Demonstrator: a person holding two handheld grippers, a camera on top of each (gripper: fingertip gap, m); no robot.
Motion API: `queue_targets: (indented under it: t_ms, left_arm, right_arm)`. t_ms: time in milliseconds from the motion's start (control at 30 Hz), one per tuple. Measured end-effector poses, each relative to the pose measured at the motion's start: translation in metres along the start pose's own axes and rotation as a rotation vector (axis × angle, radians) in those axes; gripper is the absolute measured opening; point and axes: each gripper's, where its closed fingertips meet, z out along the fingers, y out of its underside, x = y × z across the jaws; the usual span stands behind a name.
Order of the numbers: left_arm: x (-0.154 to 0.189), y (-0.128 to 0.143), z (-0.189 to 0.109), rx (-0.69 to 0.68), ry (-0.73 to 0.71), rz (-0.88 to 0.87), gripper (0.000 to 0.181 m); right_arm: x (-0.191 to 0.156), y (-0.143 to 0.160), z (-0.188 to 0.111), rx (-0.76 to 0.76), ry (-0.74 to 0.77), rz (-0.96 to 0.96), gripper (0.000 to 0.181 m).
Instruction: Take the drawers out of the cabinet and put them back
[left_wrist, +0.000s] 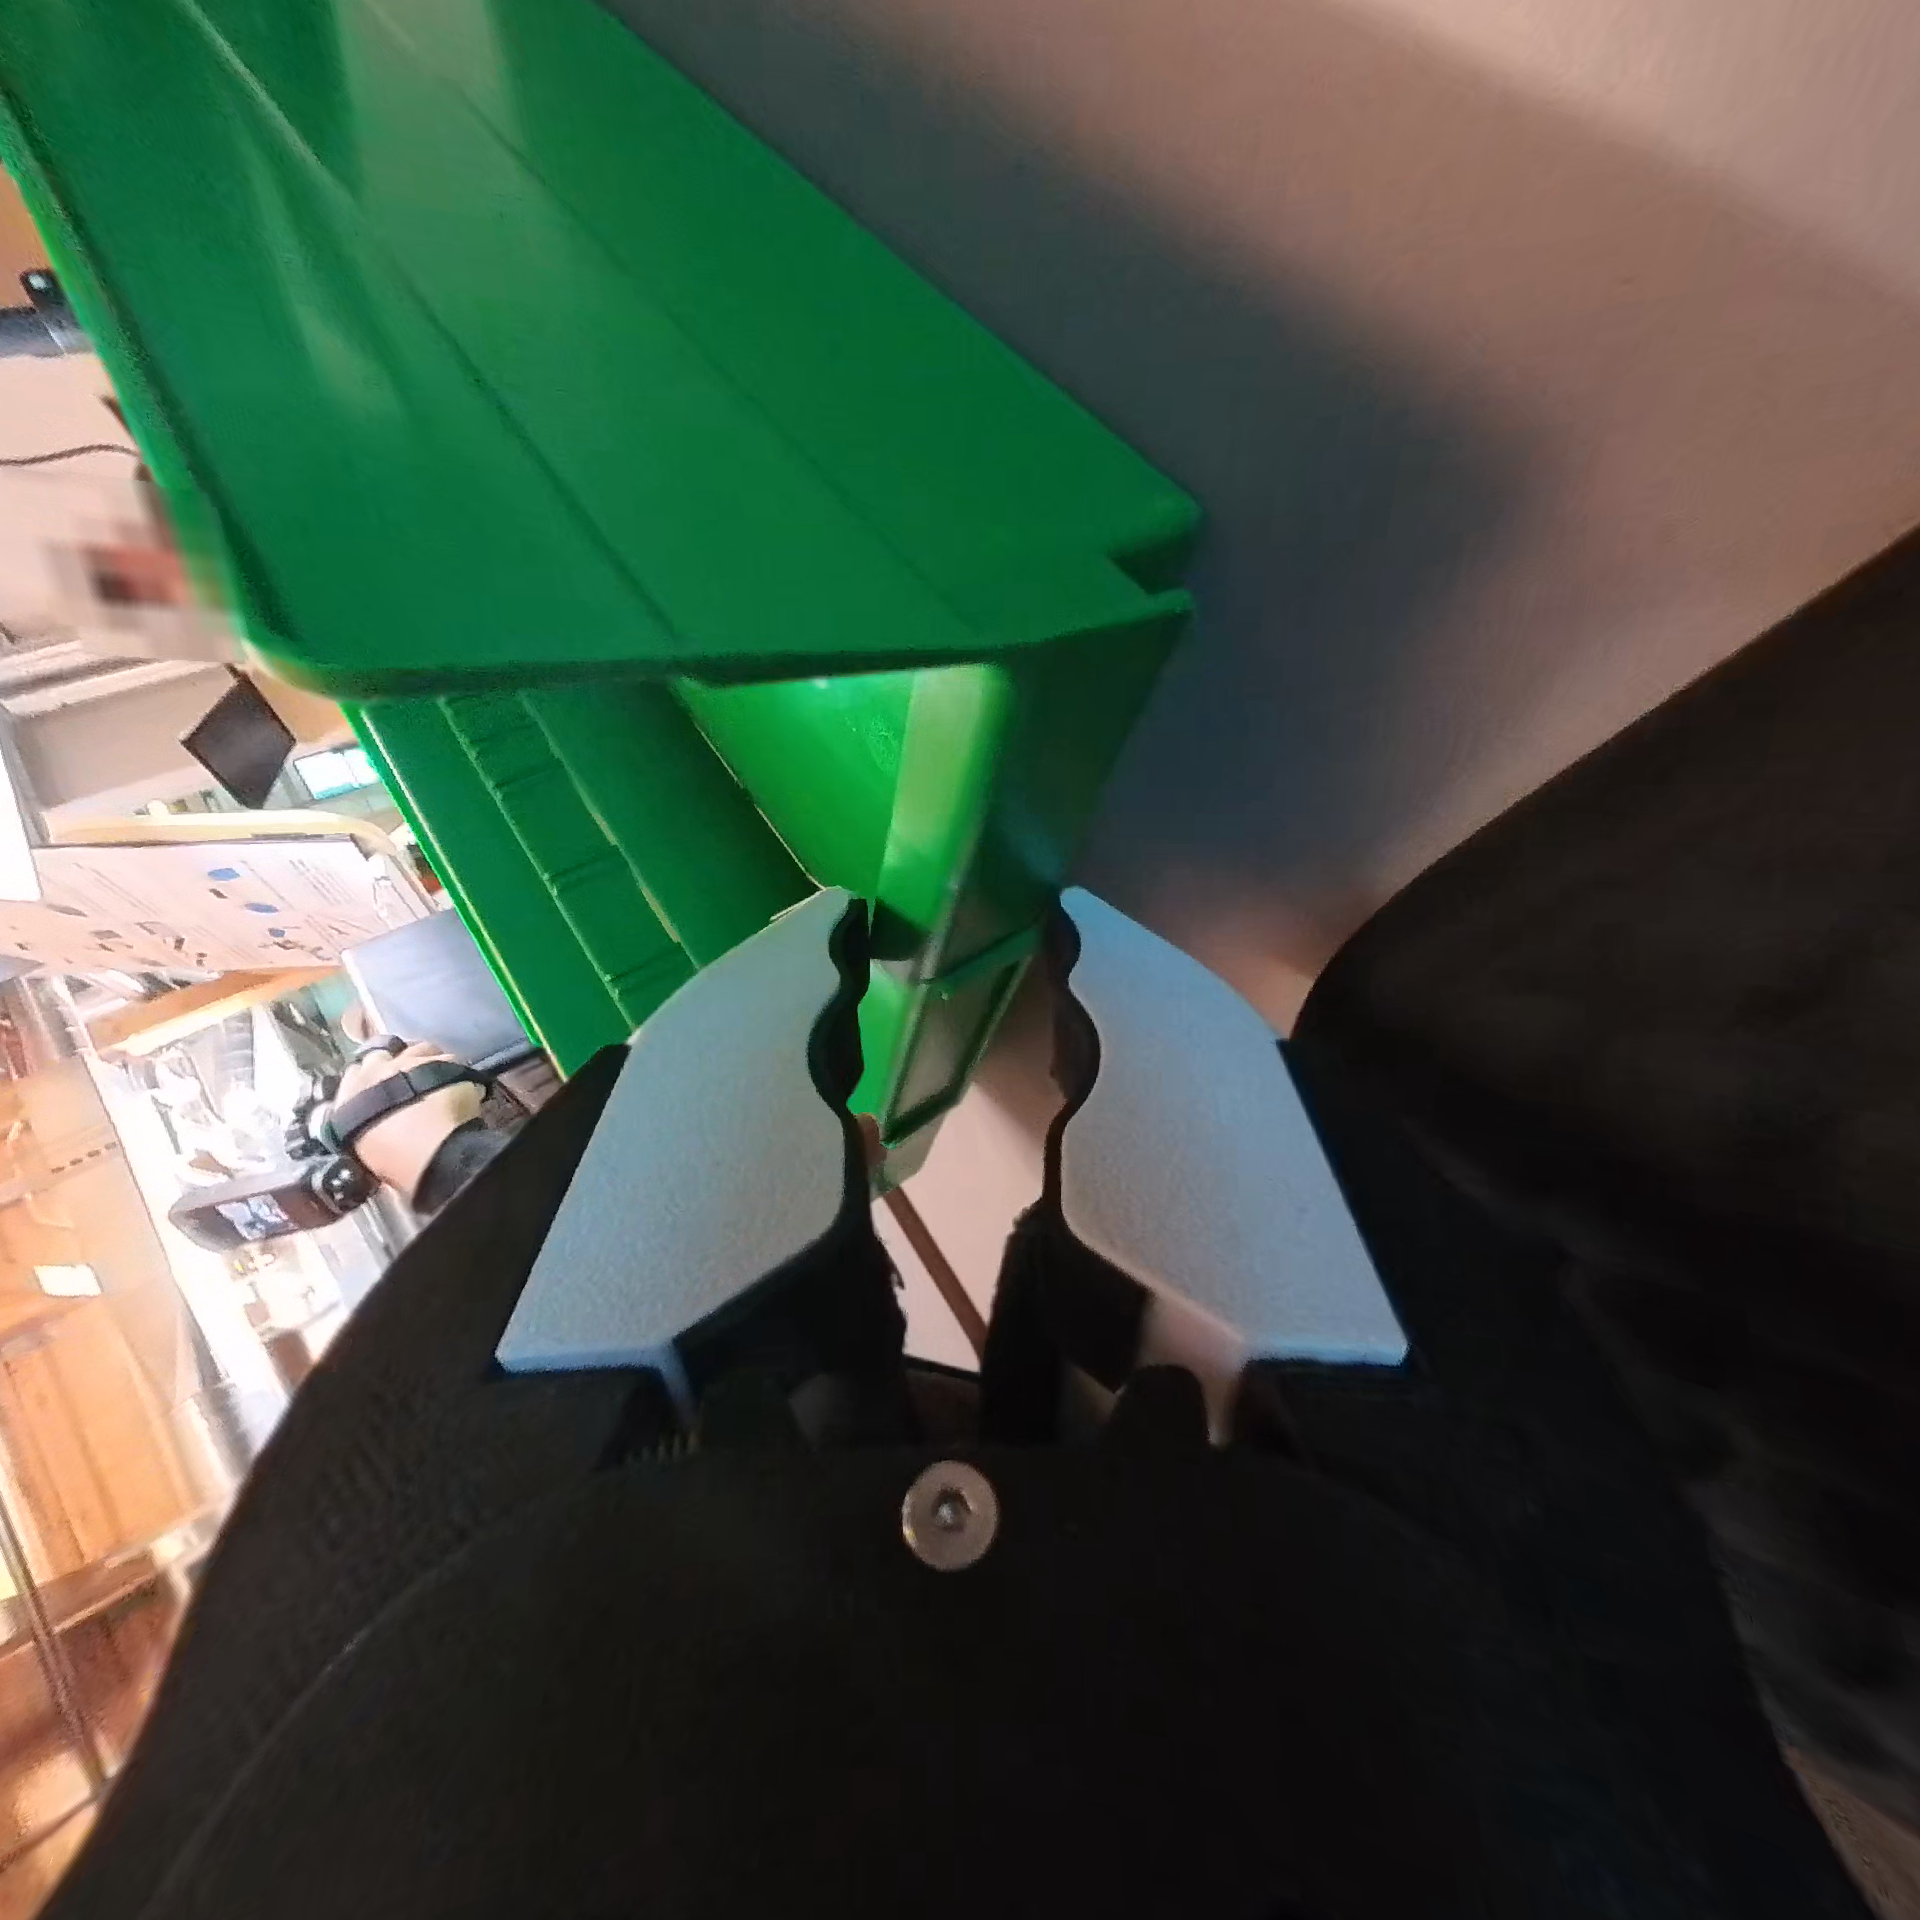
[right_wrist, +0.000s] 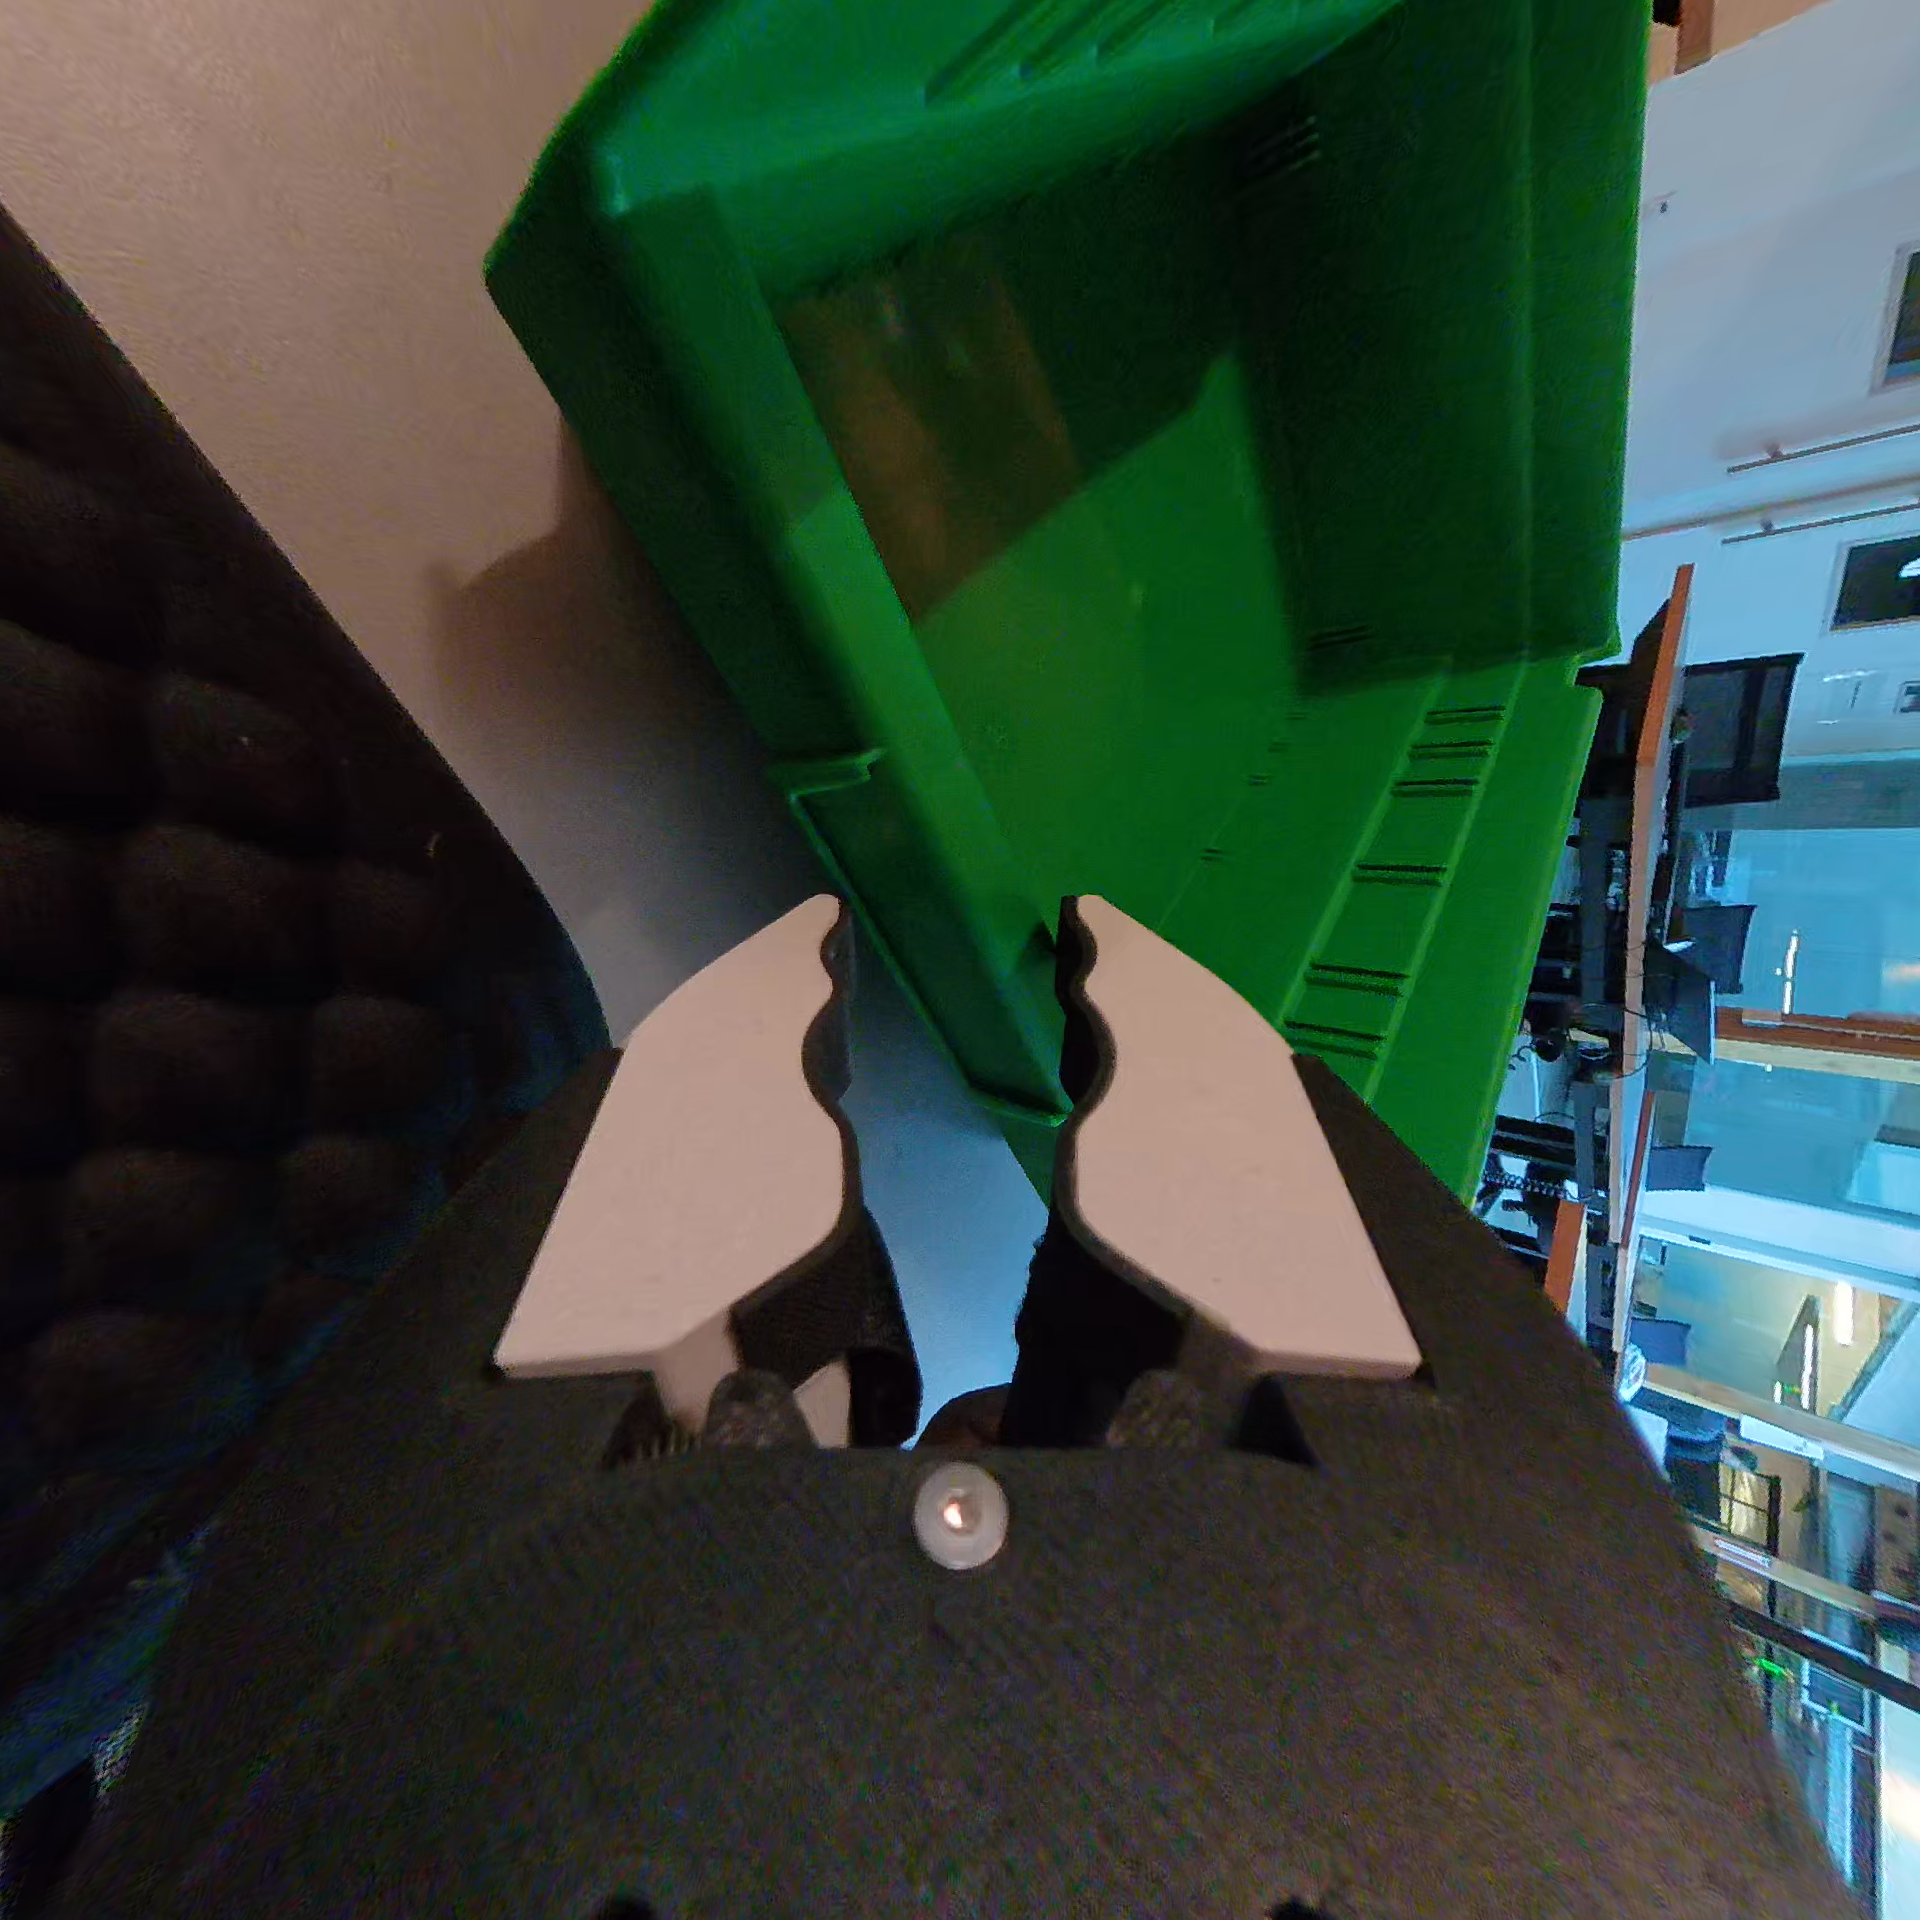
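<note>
Black gripper bodies fill the bottom of both views, each with a silver screw at its middle. Ahead of the left gripper (left_wrist: 956, 914), the pale fingers (left_wrist: 717, 1122) stand a moderate way apart, and the front corner of a green drawer (left_wrist: 935, 997) sits in the gap between the tips; whether the pads actually press on it cannot be told. Above and ahead of it spreads a broad green panel, the cabinet (left_wrist: 582, 416), blurred. Off to its left, well away, a person's hand (left_wrist: 405, 1101) with a dark wrist strap holds a small device.

The right gripper (right_wrist: 956, 925) is open about as far. A drawer edge (right_wrist: 966, 987) runs down between its tips, lying against the inner side of the right finger (right_wrist: 1195, 1143), clear of the left. The green cabinet side (right_wrist: 1382, 935), with short slots, lies ahead and to the right. Dark foam (right_wrist: 187, 831) is to the left. No legible writing shows on the green parts.
</note>
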Motion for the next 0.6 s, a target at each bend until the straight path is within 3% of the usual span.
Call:
queue_targets:
  t_ms: [33, 167, 233, 333, 400, 500, 600]
  left_arm:
    - [0.0, 0.002, 0.001, 0.006, -0.001, 0.011, 0.033]
    - [-0.003, 0.013, 0.006, 0.006, -0.003, 0.007, 0.033]
    - [-0.001, 0.012, 0.006, 0.056, 0.028, -0.066, 0.036]
    - [0.003, -0.001, -0.009, 0.206, 0.157, -0.216, 0.057]
    - [-0.011, -0.015, -0.03, 0.354, 0.171, -0.321, 0.063]
    - [-0.06, -0.038, -0.073, 0.635, 0.063, -0.561, 0.073]
    - [-0.107, -0.069, -0.141, 1.094, -0.036, -0.885, 0.079]
  right_arm:
    - [0.0, 0.0, 0.0, -0.001, 0.005, 0.0, 0.037]
    - [0.001, 0.002, 0.0, -0.018, 0.022, 0.021, 0.039]
    - [-0.003, 0.003, -0.003, -0.027, -0.011, 0.062, 0.055]
    - [-0.008, -0.015, -0.022, 0.084, -0.111, 0.221, 0.068]
    - [-0.001, -0.041, -0.044, 0.26, -0.143, 0.347, 0.078]
    - [0.019, -0.09, -0.086, 0.587, -0.154, 0.516, 0.089]
    - [0.036, -0.135, -0.122, 0.873, -0.15, 0.634, 0.1]
